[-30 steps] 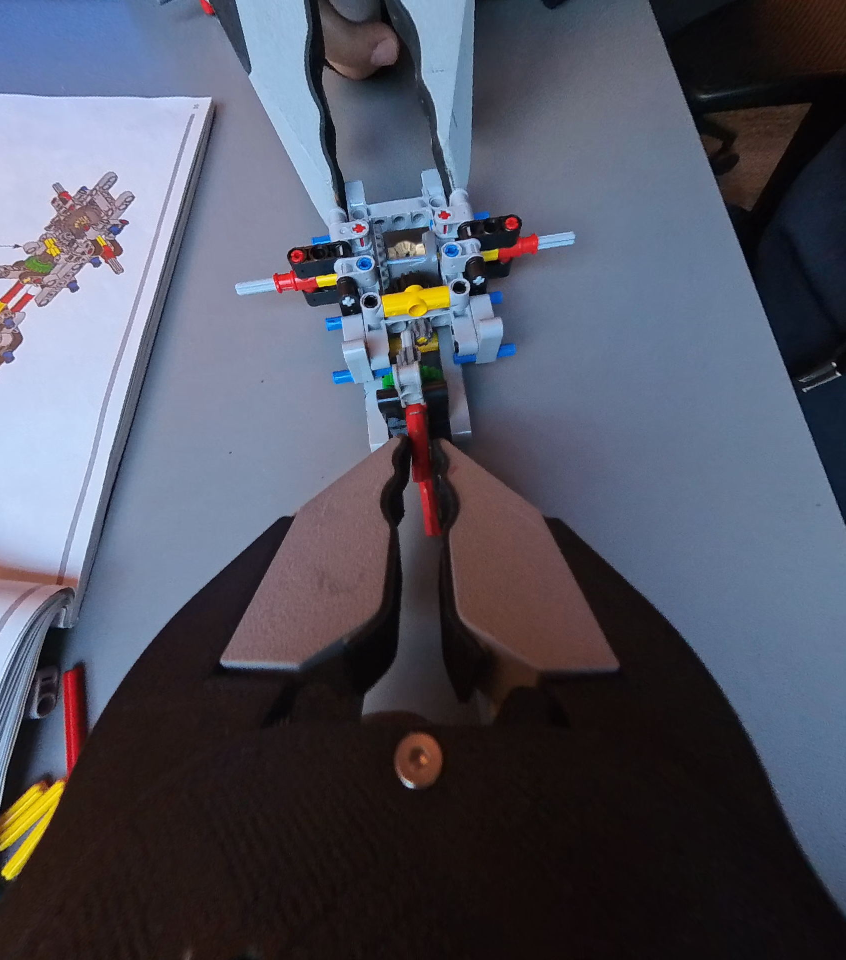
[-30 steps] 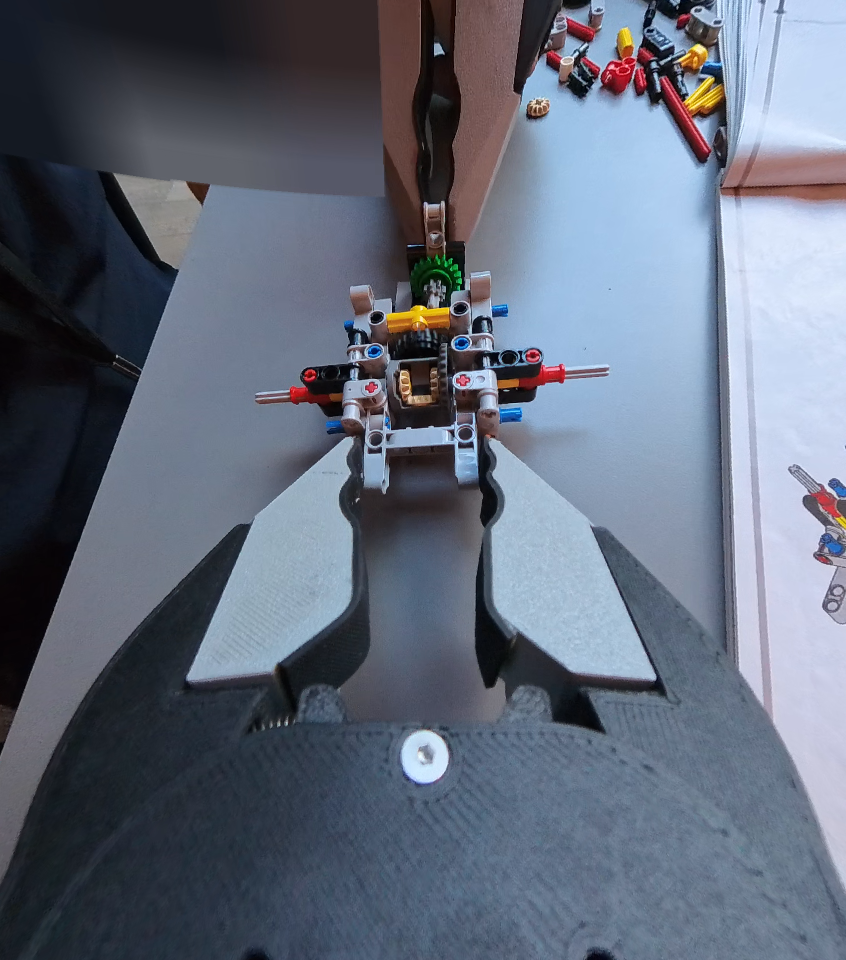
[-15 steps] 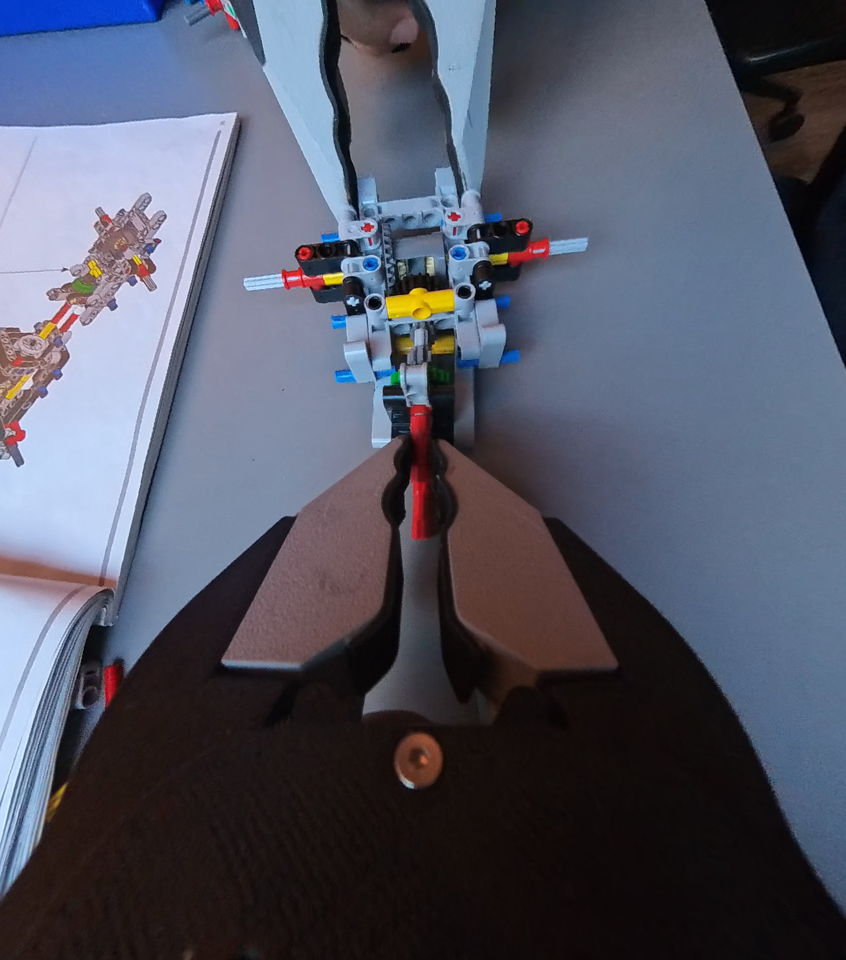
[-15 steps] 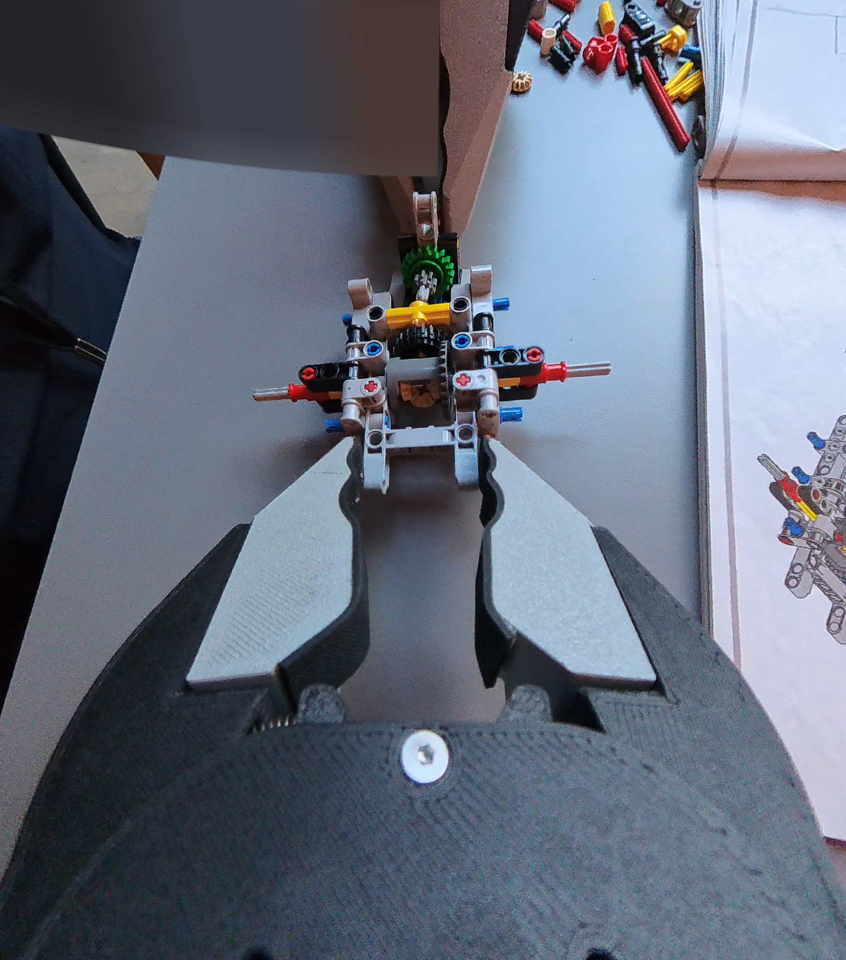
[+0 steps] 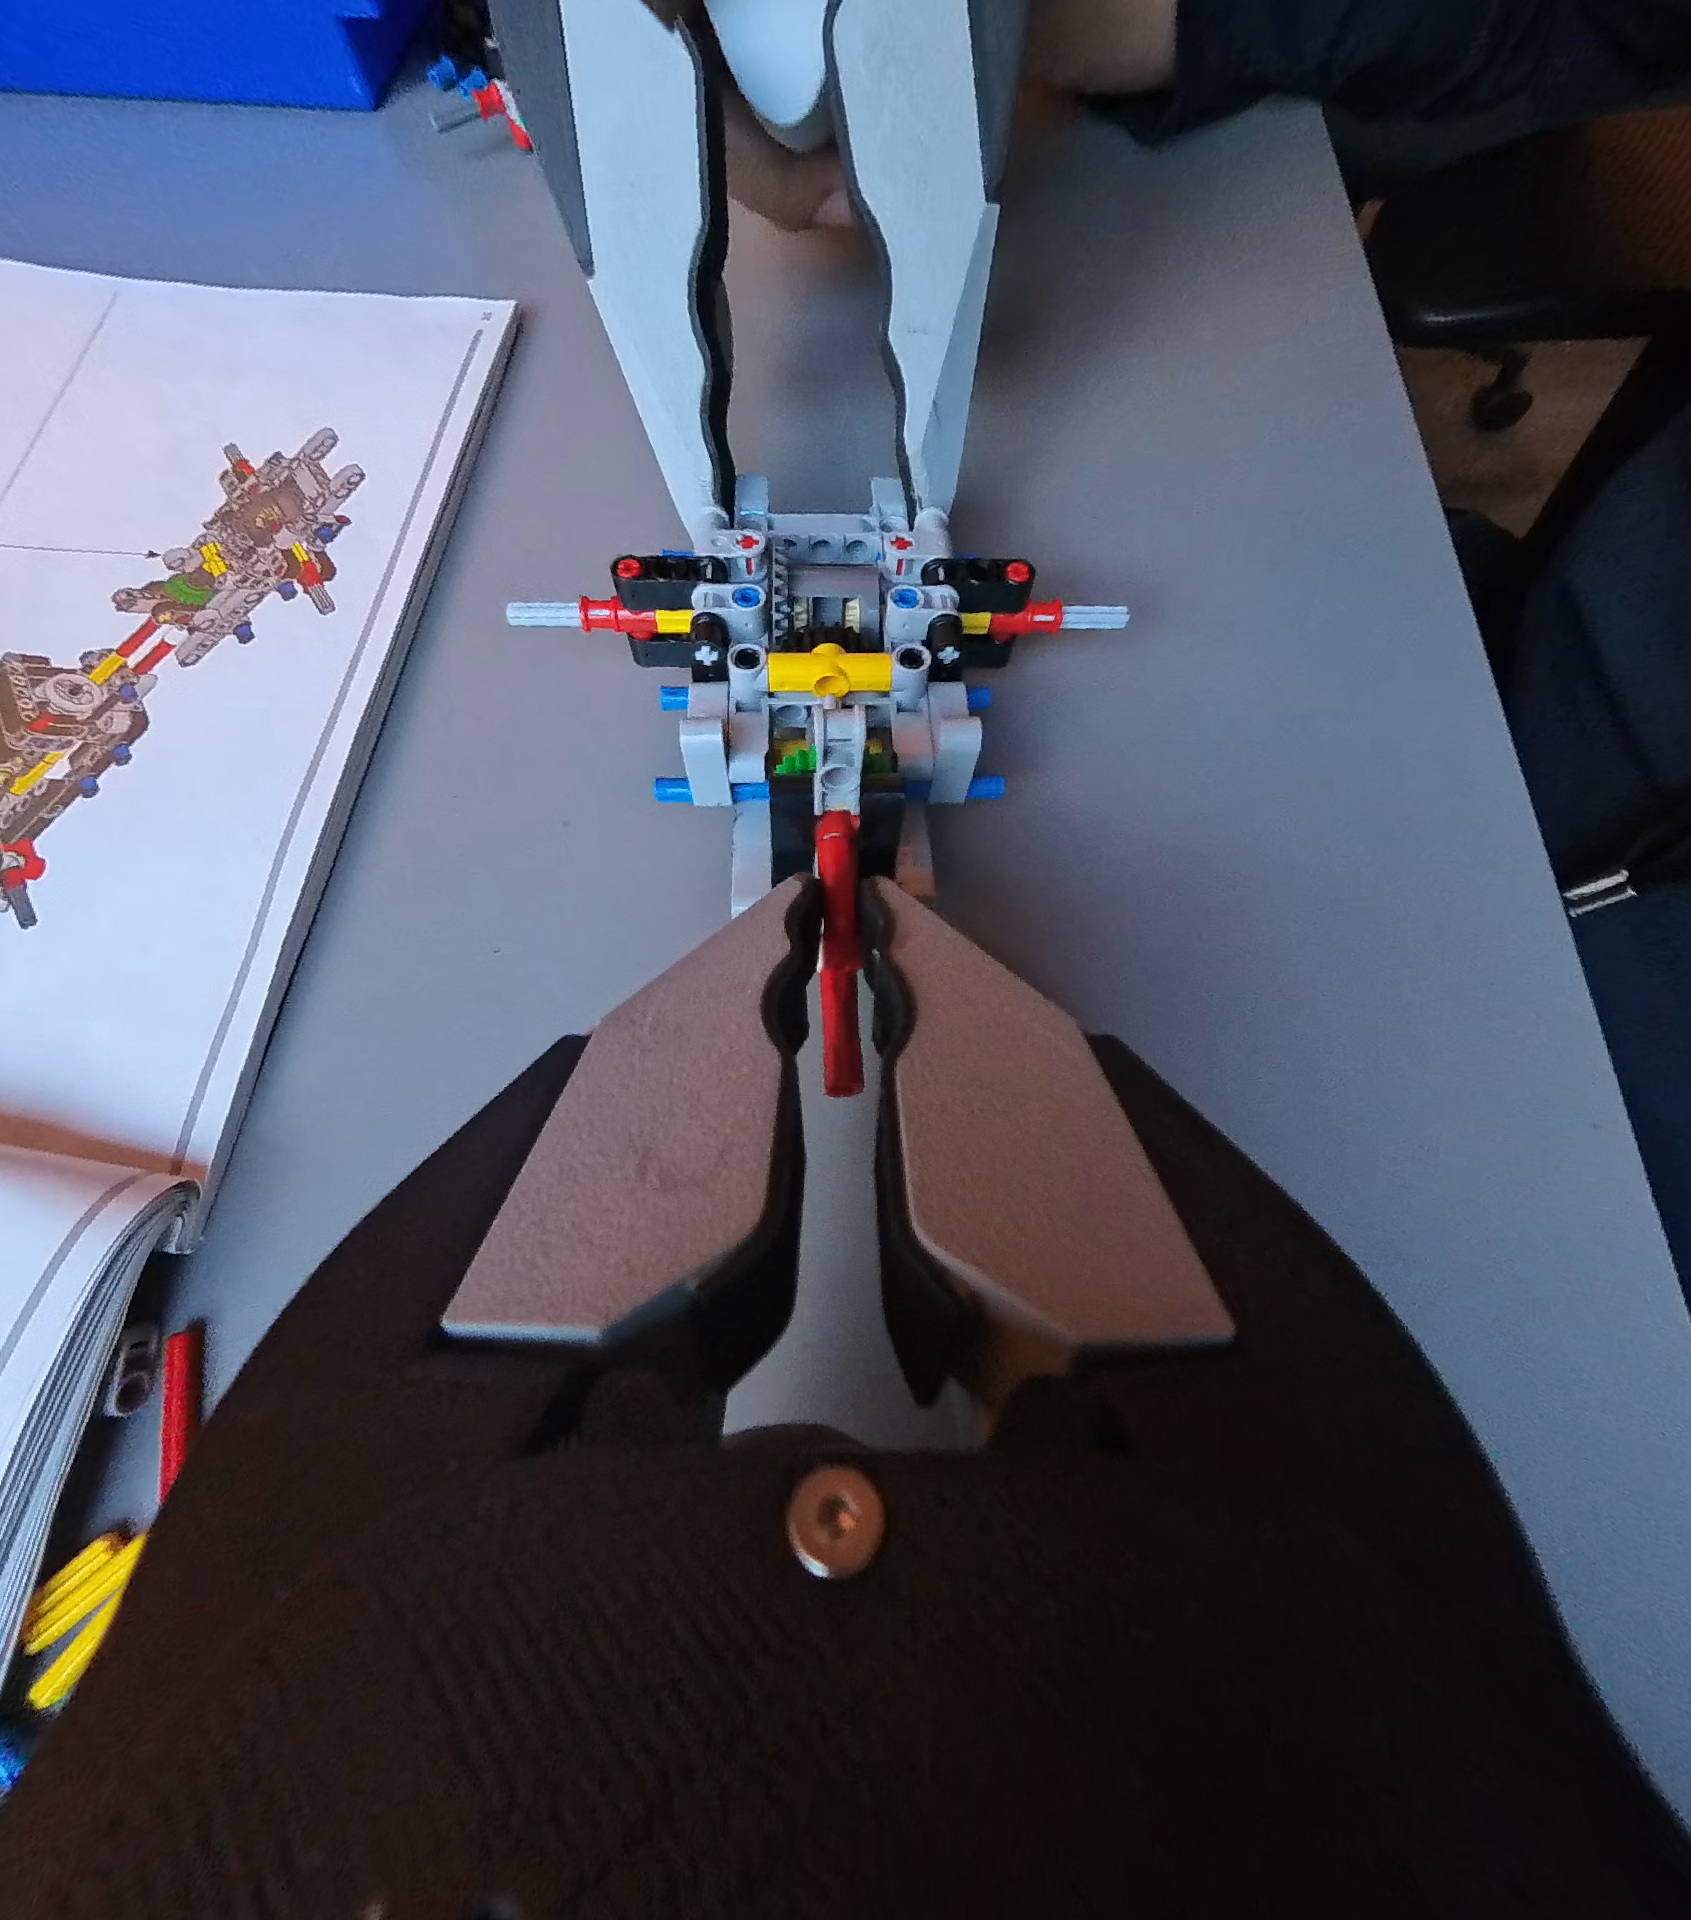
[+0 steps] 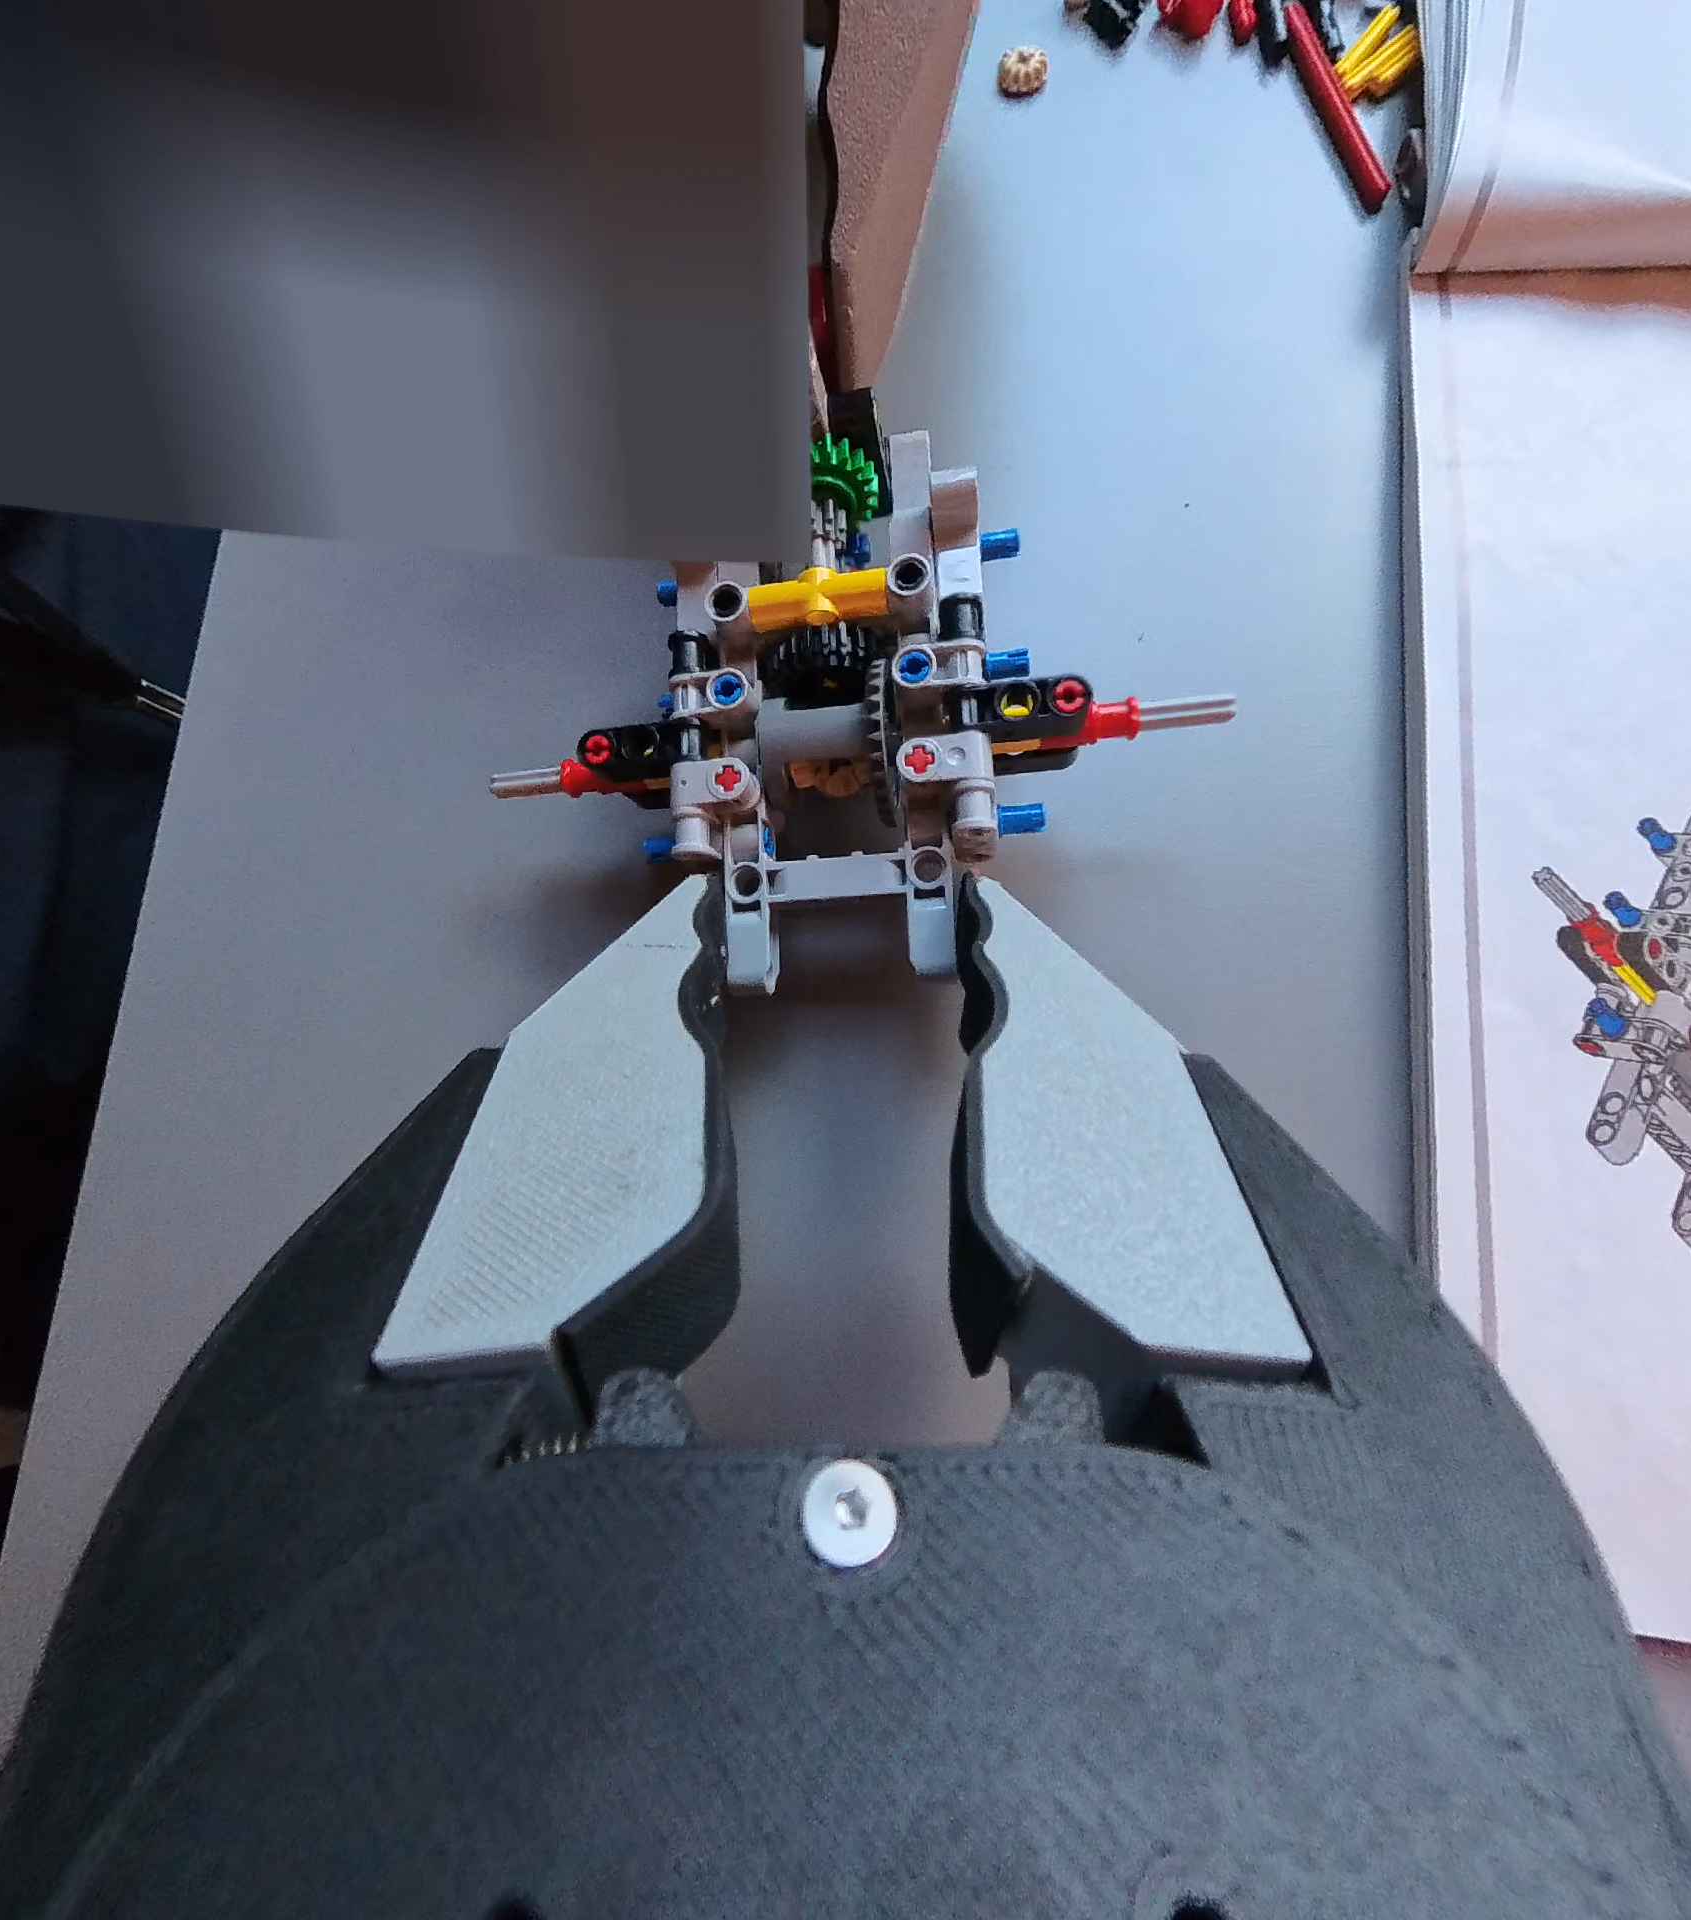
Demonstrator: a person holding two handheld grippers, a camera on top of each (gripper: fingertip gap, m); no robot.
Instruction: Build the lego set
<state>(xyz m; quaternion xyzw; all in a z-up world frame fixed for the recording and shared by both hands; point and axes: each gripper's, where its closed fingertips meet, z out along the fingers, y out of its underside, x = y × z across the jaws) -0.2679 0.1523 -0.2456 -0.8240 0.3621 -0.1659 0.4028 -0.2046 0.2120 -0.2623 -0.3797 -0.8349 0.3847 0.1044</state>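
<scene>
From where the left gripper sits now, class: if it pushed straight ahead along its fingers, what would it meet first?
The left gripper is shut on a red axle pointing at the brick assembly. Going straight on, it would probably meet the assembly's black rear block first; the right gripper lies beyond.

Your left gripper (image 5: pixel 839 914) is pinching a red axle (image 5: pixel 839 956) whose far end is meeting the grey brick assembly (image 5: pixel 820 665) on the grey table (image 5: pixel 1184 727). Your right gripper (image 5: pixel 820 499) is clasping the assembly's far end. An open instruction booklet (image 5: pixel 145 727) is lying along the table's left edge.
</scene>
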